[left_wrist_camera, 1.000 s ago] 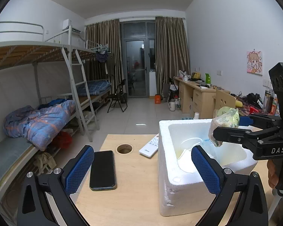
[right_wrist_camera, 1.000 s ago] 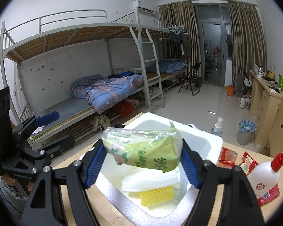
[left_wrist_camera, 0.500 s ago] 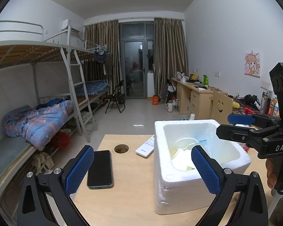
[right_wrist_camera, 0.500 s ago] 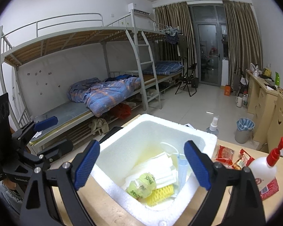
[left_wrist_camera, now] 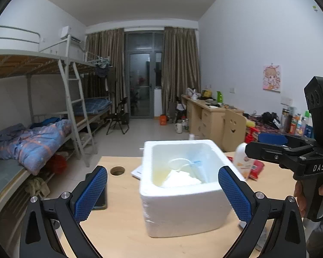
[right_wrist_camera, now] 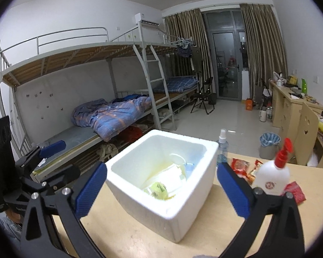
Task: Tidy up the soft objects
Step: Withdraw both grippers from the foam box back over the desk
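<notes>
A white foam box (left_wrist_camera: 189, 206) stands on the wooden table (left_wrist_camera: 118, 236); it also shows in the right wrist view (right_wrist_camera: 183, 202). Inside lie a green tissue pack (right_wrist_camera: 158, 190), white face masks (right_wrist_camera: 172, 175) and a blue mask (right_wrist_camera: 190, 167). My left gripper (left_wrist_camera: 162, 193) is open and empty, in front of the box. My right gripper (right_wrist_camera: 161, 191) is open and empty, held back from the box; it shows at the right in the left wrist view (left_wrist_camera: 269, 144).
A black phone (left_wrist_camera: 99, 202) and a cable hole (left_wrist_camera: 117, 170) lie left of the box, a white remote (left_wrist_camera: 136, 172) behind it. A white bottle with a red pump (right_wrist_camera: 273, 176), red snack packets (right_wrist_camera: 239, 165) and a spray bottle (right_wrist_camera: 222, 148) stand right of it.
My right gripper opened and dropped the green tissue pack into the foam box, then drew back from it. My left gripper backed away slightly, staying open.
</notes>
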Motion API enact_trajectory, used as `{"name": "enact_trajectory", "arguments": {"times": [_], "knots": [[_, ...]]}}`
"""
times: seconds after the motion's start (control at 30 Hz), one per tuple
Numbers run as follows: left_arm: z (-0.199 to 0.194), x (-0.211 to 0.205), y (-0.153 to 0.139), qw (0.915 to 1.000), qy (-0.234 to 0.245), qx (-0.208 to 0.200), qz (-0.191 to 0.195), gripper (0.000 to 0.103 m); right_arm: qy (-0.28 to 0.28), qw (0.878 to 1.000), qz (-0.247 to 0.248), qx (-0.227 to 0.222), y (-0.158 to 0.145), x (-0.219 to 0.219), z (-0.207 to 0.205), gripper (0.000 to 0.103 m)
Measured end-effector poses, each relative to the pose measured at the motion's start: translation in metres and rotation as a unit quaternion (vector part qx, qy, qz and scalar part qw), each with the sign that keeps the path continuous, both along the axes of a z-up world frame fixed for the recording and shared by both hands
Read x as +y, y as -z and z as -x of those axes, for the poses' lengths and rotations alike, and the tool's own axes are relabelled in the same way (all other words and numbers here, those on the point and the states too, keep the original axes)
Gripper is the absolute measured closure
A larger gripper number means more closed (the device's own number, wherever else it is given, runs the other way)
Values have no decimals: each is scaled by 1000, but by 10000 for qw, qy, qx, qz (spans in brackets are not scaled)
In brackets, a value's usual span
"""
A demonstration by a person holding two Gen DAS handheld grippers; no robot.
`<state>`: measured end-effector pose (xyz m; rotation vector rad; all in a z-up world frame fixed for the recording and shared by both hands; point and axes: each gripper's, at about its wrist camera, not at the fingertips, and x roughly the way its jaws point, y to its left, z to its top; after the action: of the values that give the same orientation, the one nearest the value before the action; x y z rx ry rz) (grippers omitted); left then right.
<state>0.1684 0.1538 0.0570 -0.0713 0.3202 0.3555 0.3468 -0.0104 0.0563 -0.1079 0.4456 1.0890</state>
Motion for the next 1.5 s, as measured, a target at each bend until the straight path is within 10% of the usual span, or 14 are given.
{"name": "enact_trajectory", "arguments": {"times": [1.03,1.5], "knots": [[59,-107,-9,9952,911,-368,47,0,1133,9909,-577,-440,11,-134,87,0],[63,-142,33,9927,1096,-499,26,0,1873,9770,-628,-806,47,-172,111,0]]}}
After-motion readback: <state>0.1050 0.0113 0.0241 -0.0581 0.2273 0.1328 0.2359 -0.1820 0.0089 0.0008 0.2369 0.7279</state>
